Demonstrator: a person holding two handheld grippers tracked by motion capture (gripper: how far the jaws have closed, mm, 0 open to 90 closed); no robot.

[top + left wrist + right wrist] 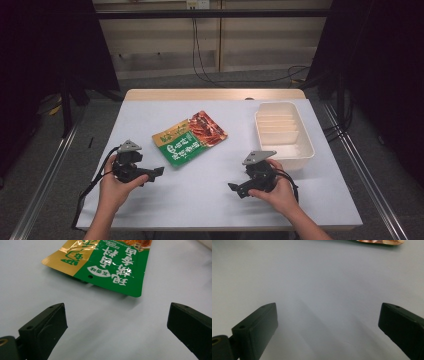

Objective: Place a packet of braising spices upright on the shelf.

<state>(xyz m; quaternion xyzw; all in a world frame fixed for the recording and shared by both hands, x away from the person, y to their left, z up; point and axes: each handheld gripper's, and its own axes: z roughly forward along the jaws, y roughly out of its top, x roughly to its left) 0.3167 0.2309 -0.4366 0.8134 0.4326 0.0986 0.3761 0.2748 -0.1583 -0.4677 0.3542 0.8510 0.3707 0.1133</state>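
- Snack pouch (189,138) lies flat, left of the white tray (308,152).
- Left gripper (159,171), jaws spread, sits just before the pouch; right gripper (233,188) spread, empty.
- Risk: the flat foil may slide away when pinched.

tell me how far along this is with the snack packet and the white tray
Nothing looks done yet: the snack packet lies flat on the table, apart from the white tray, whose compartments look bare. In hand: the left claw is open and aimed at the packet's near edge without touching it; the right claw is open over bare table. Left, probably: gripping the packet and moving it, perhaps to the tray.
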